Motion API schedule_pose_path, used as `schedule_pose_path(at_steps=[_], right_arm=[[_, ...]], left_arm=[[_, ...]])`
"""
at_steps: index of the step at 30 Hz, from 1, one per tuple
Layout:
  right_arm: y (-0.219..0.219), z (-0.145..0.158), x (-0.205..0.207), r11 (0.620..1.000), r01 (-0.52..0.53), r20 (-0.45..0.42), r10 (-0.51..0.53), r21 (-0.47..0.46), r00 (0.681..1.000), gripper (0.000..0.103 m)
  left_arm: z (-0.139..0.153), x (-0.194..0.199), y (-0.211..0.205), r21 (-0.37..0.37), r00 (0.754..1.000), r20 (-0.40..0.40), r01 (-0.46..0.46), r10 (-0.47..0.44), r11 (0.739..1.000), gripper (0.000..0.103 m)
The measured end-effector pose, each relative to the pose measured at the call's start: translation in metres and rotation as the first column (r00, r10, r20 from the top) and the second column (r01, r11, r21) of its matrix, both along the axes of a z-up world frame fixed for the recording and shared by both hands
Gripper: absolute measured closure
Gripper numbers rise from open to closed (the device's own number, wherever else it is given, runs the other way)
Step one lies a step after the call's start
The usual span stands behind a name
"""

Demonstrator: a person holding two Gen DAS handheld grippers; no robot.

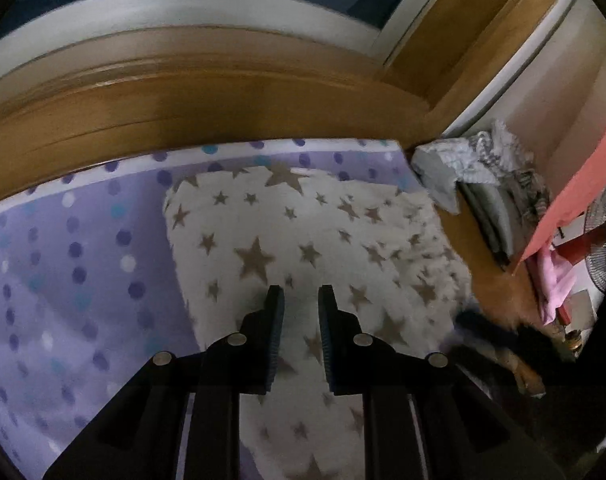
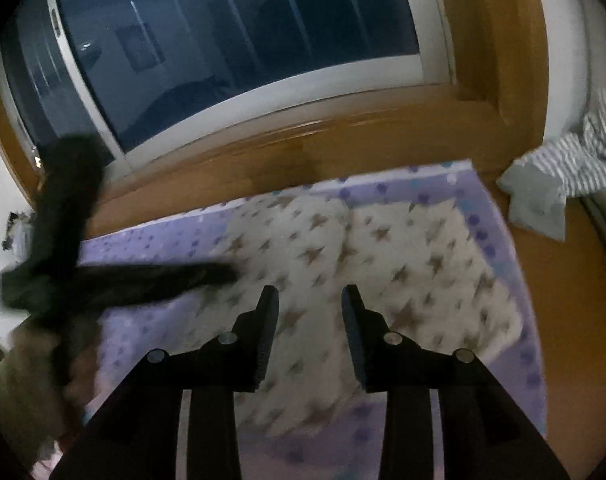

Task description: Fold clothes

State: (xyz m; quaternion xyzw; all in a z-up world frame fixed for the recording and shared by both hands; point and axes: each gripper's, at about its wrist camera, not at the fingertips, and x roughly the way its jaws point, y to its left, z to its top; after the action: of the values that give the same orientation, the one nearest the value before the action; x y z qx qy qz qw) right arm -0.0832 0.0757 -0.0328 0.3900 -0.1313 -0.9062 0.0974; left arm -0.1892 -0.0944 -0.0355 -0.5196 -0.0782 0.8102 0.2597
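The star garment (image 1: 303, 236) lies folded on the dotted purple sheet (image 1: 83, 248), filling the centre of both views. The left claw (image 1: 301, 300) hangs over it, fingers apart, empty. The right claw (image 2: 310, 300) likewise gapes wider, gripping nothing.

The matte black plastic left gripper (image 1: 301, 300) has two flat fingers with ribbed dark-blue inner pads (image 1: 278, 336) and round silver rivets at its linkage joints. The matching black right gripper (image 2: 310, 300) shows identical rivets.
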Motion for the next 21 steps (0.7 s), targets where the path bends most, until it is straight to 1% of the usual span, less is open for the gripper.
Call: schedule_pose_path(at_steps=[2,3,5,6,7,8,11,13,14,15,16,17,18,19,21], right_arm=[[-0.014,-0.003,0.012,1.000,-0.012,0.009,0.012,0.000,1.000,0.071],[-0.023,-0.007,0.013,1.000,-0.023,0.016,0.023,0.015,1.000,0.071],[-0.037,-0.026,0.011,0.997,-0.043,0.069,0.038,0.059,0.997,0.071],[-0.039,-0.038,0.009,0.998,-0.038,0.104,0.032,0.058,0.994,0.071],[-0.039,-0.045,0.008,0.999,-0.022,0.113,0.017,0.042,0.993,0.071],[-0.038,-0.045,0.007,1.000,-0.009,0.105,0.006,0.030,0.994,0.070],[-0.039,-0.039,0.005,0.999,0.000,0.132,-0.006,0.043,0.991,0.071],[-0.048,-0.027,0.011,0.995,0.011,0.125,-0.023,0.101,0.992,0.070],[-0.056,-0.020,0.016,0.991,-0.002,0.108,-0.012,0.131,0.994,0.070],[-0.064,-0.013,0.021,0.987,-0.014,0.091,0.000,0.161,0.996,0.069],[-0.074,-0.006,0.025,0.980,-0.029,0.072,0.016,0.194,0.997,0.065],[-0.086,-0.001,0.030,0.971,-0.050,0.051,0.039,0.234,0.998,0.061],[-0.099,0.005,0.034,0.959,-0.069,0.030,0.063,0.274,0.998,0.054],[-0.111,0.008,0.037,0.945,-0.086,0.013,0.086,0.314,0.996,0.050],[-0.134,0.010,0.041,0.909,-0.120,-0.008,0.134,0.399,0.991,0.047]], left_arm=[[-0.003,-0.004,-0.001,0.009,1.000,0.012,0.010,-0.010,1.000,0.086],[-0.004,-0.006,-0.001,0.013,1.000,0.019,0.015,-0.015,1.000,0.085],[-0.007,-0.010,-0.001,0.022,0.999,0.031,0.024,-0.025,0.999,0.085],[-0.008,-0.012,-0.002,0.027,0.999,0.037,0.029,-0.030,0.999,0.085],[-0.010,-0.014,-0.002,0.032,0.998,0.043,0.034,-0.035,0.999,0.085],[-0.011,-0.016,-0.002,0.036,0.998,0.049,0.039,-0.040,0.999,0.085],[-0.015,-0.022,-0.003,0.050,0.996,0.067,0.053,-0.056,0.997,0.085],[-0.010,-0.022,-0.011,0.060,0.997,0.067,0.044,-0.048,0.997,0.085],[-0.006,-0.022,-0.018,0.062,0.997,0.062,0.033,-0.037,0.998,0.085],[-0.003,-0.021,-0.026,0.058,0.999,0.049,0.019,-0.022,0.998,0.079],[0.000,-0.021,-0.035,0.053,0.999,0.036,0.005,-0.007,0.999,0.066],[0.001,-0.021,-0.044,0.051,1.000,0.029,-0.009,0.008,0.999,0.061],[0.000,-0.023,-0.053,0.054,0.999,0.034,-0.023,0.021,0.998,0.058],[-0.002,-0.025,-0.061,0.058,0.999,0.042,-0.036,0.034,0.998,0.058],[-0.012,-0.030,-0.070,0.096,0.994,0.091,-0.061,0.052,0.994,0.058]])
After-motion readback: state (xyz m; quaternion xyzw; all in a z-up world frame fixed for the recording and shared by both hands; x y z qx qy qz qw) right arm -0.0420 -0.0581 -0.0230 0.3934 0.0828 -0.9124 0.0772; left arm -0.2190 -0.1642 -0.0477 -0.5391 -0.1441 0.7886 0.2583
